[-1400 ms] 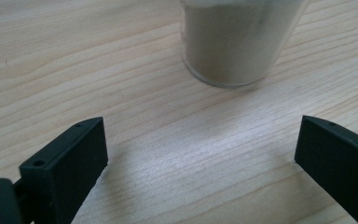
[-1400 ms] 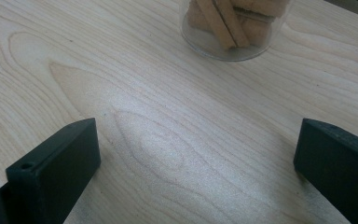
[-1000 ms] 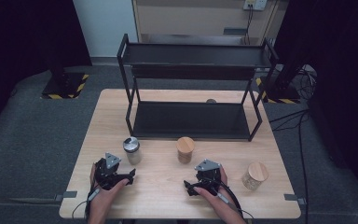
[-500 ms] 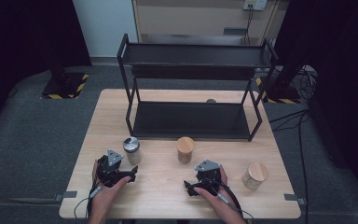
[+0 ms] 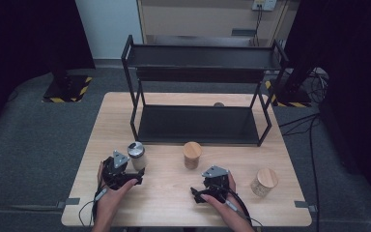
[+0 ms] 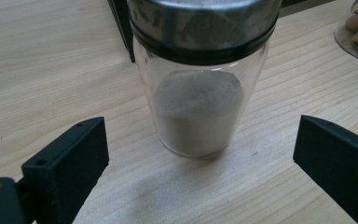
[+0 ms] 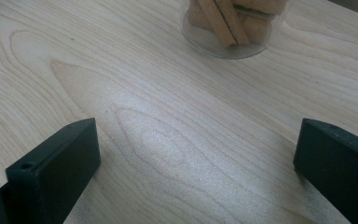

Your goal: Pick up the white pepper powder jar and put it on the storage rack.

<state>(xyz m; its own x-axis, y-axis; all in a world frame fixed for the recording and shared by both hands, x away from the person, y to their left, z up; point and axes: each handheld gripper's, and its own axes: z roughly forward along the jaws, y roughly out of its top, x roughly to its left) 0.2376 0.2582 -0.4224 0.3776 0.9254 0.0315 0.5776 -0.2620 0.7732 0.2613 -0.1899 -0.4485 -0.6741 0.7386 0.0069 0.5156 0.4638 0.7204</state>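
Where the wooden table (image 5: pixel 92 145) meets its near-left corner, the left gripper (image 5: pixel 134 175) rests low over the surface in the person's left hand (image 5: pixel 110 195), a grey three-cornered plate on its top; its jaws stand wide apart and hold nothing. Item directly ahead of it: one glass jar with a metal lid (image 5: pixel 136 155), upright on the table, just beyond the jaw tips. In the left gripper view this jar (image 6: pixel 200 88) stands centred between the two black jaws but ahead of them, untouched, its lower part filled with a pale powder. Next, near the table's middle: one jar with a wooden lid (image 5: pixel 192 154), upright, just before the lower shelf of the black two-tier rack (image 5: pixel 200 123), which occupies the far half of the table. Right of centre, near edge: the right gripper (image 5: pixel 202 195), held in the right hand (image 5: pixel 222 193), jaws likewise spread wide over bare wood, gripping nothing. The right gripper view shows the clear base of a jar holding tan sticks (image 7: pixel 233 25) farther ahead, well apart from the jaws. Far right: a second wooden-lidded jar (image 5: pixel 264 181), upright, near the table's right edge.
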